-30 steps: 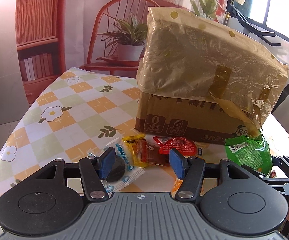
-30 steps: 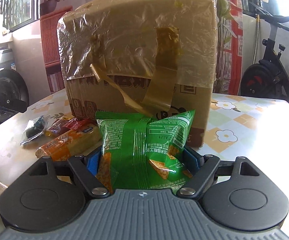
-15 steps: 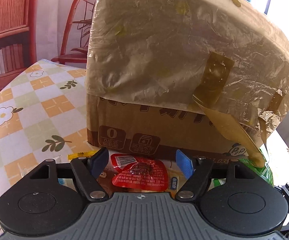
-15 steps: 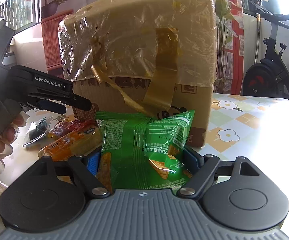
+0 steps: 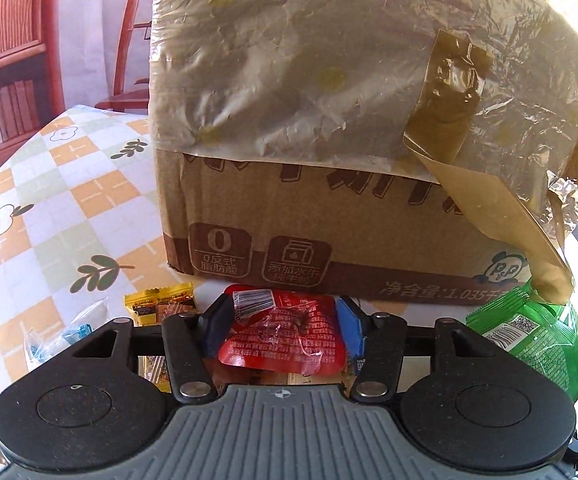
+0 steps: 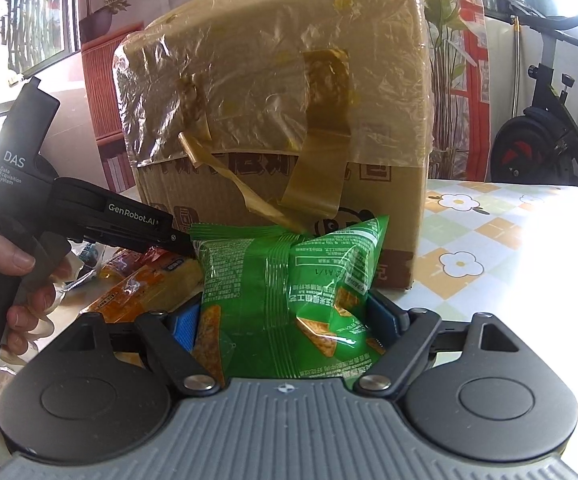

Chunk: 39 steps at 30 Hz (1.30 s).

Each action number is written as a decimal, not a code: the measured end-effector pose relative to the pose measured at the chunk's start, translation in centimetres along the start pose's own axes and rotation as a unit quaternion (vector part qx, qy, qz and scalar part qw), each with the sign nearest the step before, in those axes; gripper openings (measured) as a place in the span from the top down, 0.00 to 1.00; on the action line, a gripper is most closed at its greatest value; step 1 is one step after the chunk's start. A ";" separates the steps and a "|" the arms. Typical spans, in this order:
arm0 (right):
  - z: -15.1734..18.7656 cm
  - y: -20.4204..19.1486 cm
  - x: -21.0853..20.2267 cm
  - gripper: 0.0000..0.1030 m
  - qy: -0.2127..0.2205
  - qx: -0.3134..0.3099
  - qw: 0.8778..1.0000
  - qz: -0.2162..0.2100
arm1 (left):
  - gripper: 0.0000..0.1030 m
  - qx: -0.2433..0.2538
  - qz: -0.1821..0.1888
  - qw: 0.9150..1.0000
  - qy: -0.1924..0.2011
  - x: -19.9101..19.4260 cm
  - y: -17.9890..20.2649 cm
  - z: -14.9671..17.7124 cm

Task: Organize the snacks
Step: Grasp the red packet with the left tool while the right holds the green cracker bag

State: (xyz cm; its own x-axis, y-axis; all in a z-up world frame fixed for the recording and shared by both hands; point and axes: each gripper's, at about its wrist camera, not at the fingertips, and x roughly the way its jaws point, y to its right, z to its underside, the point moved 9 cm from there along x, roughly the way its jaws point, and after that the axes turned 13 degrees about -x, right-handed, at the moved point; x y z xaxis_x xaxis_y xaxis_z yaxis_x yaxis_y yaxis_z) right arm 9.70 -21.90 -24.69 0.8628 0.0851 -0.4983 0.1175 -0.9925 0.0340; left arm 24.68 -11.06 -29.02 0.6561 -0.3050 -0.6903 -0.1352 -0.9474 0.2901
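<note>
Standing mid-table on the flowered tablecloth (image 5: 89, 200), a cardboard box (image 5: 329, 220) half wrapped in crinkled plastic fills both views. Against its front right corner leans the green snack bag (image 6: 289, 280), pinched between the right gripper (image 6: 289, 324) fingers. Along the box's front edge, the left gripper (image 5: 281, 326) has its jaws closed against a red snack packet (image 5: 285, 332), both pads touching it. Just left of it lie a yellow candy wrapper (image 5: 161, 300) and a clear blue-printed packet (image 5: 61, 332). An orange snack bar (image 6: 145, 288) lies beside the green bag.
</note>
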 end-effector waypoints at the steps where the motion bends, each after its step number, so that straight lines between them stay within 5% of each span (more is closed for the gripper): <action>1: 0.0 0.0 0.0 0.19 0.000 0.000 1.000 0.000 | 0.52 0.007 -0.001 1.000 0.003 -0.2 0.1 0.0; 10: 0.0 0.2 -0.1 0.19 0.004 0.012 1.000 -0.006 | 0.70 0.029 0.019 0.999 0.031 -2.9 0.2 -0.4; 17: -0.1 0.2 -0.1 0.19 0.005 0.014 1.000 -0.006 | 0.70 0.010 0.009 0.999 0.039 -3.2 -0.6 -0.1; 25: -0.1 0.2 -0.1 0.19 0.006 0.016 1.000 -0.008 | 0.53 -0.057 -0.024 0.997 0.042 -4.0 -5.1 -0.5; 33: -0.1 0.3 -0.1 0.19 0.006 0.018 1.000 -0.009 | 0.44 -0.065 -0.036 0.997 0.035 -4.2 -7.4 0.2; 39: -0.1 0.3 -0.1 0.19 0.006 0.018 1.000 -0.009 | 0.34 -0.087 0.010 0.995 0.041 -5.3 -7.1 0.1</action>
State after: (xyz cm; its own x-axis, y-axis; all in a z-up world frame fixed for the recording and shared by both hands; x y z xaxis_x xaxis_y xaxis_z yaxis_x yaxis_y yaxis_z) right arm 9.67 -22.22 -24.53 0.8667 0.1047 -0.4878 0.1161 -0.9932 -0.0070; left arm 22.07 -2.73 -27.47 0.7138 -0.3075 -0.6293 -0.0227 -0.9082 0.4180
